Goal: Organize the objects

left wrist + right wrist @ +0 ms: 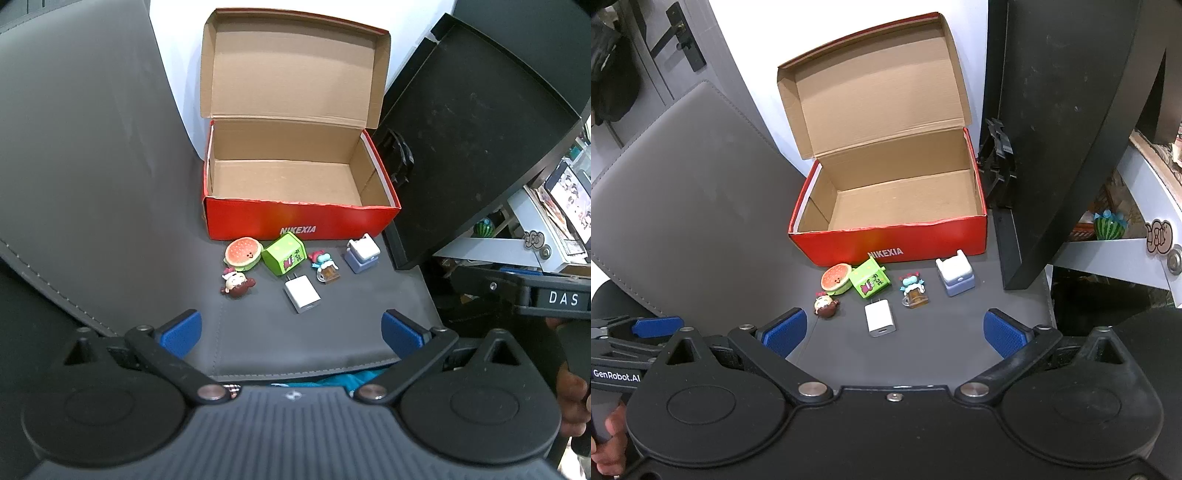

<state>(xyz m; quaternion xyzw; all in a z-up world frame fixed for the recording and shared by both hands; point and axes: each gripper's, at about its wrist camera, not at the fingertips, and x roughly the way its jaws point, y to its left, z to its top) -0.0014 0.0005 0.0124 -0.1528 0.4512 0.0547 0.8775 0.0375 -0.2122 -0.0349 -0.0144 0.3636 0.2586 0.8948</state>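
An open red shoe box (295,218) (905,240) with its lid up stands on a grey mat, its inside bare. In front of it lie a burger toy (242,252) (836,278), a green cube (285,257) (869,283), a small doll figure (236,282) (825,305), a white charger (301,294) (880,318), a beer-mug figure (325,266) (913,290) and a pale blue cube (362,253) (955,276). My left gripper (291,332) is open and empty, short of the charger. My right gripper (895,332) is open and empty, close to the charger.
A black monitor back (472,147) (1067,129) stands right of the box. A shelf with clutter (554,206) and a watermelon ornament (1108,226) lies at the right. The mat's front edge (303,365) is near. The left gripper's fingers (657,326) show at the right view's left.
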